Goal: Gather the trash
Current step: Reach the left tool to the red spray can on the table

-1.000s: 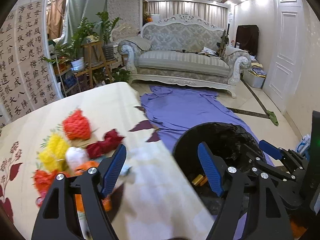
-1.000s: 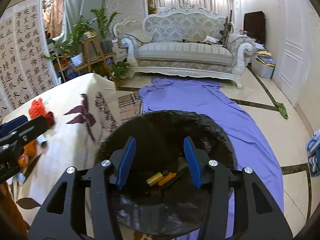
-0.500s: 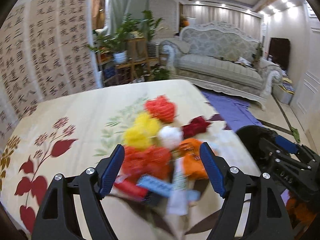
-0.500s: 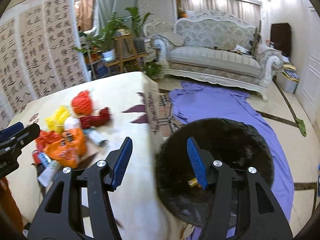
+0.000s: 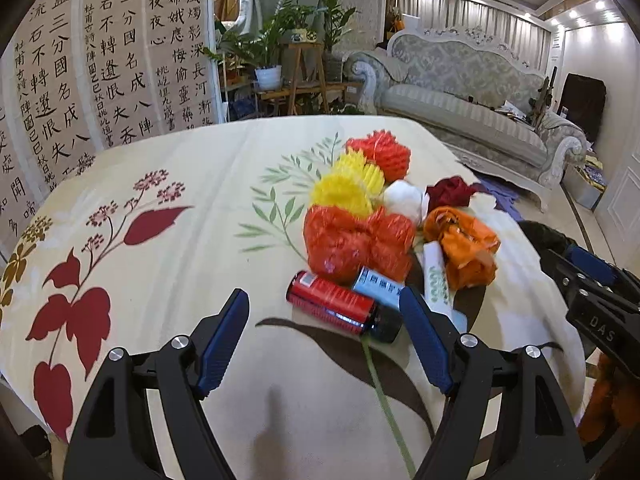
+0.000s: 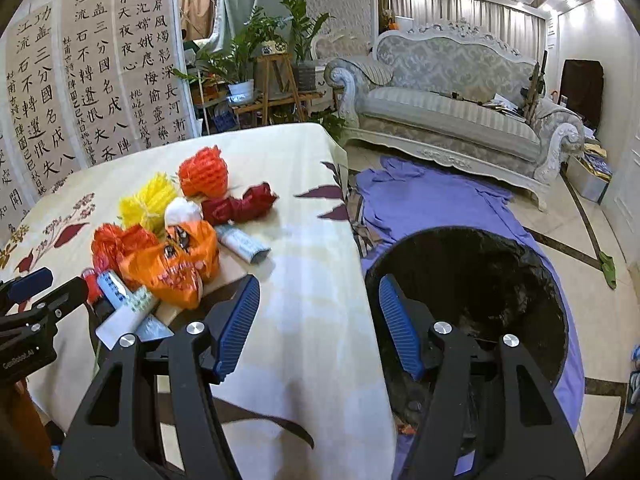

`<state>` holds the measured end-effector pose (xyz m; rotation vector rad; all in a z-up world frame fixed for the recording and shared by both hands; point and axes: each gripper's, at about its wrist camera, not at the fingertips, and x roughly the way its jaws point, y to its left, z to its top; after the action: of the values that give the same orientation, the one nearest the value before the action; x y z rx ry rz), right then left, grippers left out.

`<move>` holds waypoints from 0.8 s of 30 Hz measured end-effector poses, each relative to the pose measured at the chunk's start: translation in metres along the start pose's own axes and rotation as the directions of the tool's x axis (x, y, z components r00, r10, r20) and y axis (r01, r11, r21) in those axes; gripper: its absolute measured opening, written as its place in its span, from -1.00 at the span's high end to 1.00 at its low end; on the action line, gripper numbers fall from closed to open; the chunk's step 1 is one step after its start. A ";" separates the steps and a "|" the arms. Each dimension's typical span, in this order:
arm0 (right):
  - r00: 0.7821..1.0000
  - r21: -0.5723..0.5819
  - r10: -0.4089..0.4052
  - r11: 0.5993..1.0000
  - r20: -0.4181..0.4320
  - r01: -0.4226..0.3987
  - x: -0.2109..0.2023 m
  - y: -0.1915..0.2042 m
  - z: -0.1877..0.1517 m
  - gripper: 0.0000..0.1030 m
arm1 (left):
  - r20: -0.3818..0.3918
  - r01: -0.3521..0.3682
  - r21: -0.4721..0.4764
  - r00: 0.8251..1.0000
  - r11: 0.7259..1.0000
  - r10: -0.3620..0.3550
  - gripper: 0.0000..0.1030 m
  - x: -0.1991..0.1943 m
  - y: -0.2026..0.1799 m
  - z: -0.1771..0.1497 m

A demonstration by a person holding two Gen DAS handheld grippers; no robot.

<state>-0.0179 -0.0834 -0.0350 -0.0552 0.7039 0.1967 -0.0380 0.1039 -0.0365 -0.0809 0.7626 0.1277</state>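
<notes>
A heap of trash lies on the floral tablecloth (image 5: pixel 168 184): a red can (image 5: pixel 332 304), a red-orange plastic bag (image 5: pixel 356 240), an orange bag (image 5: pixel 460 248), white tubes (image 5: pixel 436 276), yellow (image 5: pixel 344 188) and red (image 5: pixel 380 152) foam nets. My left gripper (image 5: pixel 326 344) hovers open just short of the red can, nothing between its fingers. My right gripper (image 6: pixel 318 324) hangs over the table's right edge, its jaws opening and empty. The black-lined trash bin (image 6: pixel 480 288) stands on the floor beside the table. The orange bag (image 6: pixel 176 264) lies left of my right gripper.
A purple cloth (image 6: pixel 432 204) covers the floor under the bin. A grey sofa (image 6: pixel 452 112) stands behind, plants on wooden stands (image 6: pixel 276 76) at the back, a calligraphy screen (image 6: pixel 80 80) on the left. A green stem (image 5: pixel 384 400) lies across the cloth near me.
Both grippers swung left from the bin toward the table. The left now faces the trash heap near the red can; the right moved over the table edge and its jaws widened.
</notes>
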 end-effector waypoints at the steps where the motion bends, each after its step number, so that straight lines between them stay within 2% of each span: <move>1: 1.000 0.001 -0.003 1.000 -0.008 0.003 0.000 -0.001 -0.003 -0.18 | -0.009 -0.002 0.001 1.000 1.000 0.002 -0.46 0.003 -0.001 -0.001; 11: 0.997 -0.001 0.011 1.000 -0.071 -0.011 0.010 0.000 -0.025 -0.18 | -0.038 -0.018 -0.006 0.999 1.000 0.018 -0.48 0.011 0.003 -0.008; 20: 0.998 -0.037 -0.004 0.999 -0.057 0.002 0.012 0.007 -0.031 -0.33 | -0.054 -0.049 -0.025 0.997 0.998 0.047 -0.49 0.008 0.014 -0.014; 24: 0.998 -0.037 -0.004 0.999 -0.055 0.002 0.012 0.007 -0.031 -0.35 | -0.059 -0.016 -0.055 0.998 0.998 0.013 -0.49 0.004 0.016 -0.013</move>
<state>-0.0304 -0.0784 -0.0660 -0.0969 0.7551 0.2062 -0.0459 0.1182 -0.0490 -0.1317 0.8179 0.1611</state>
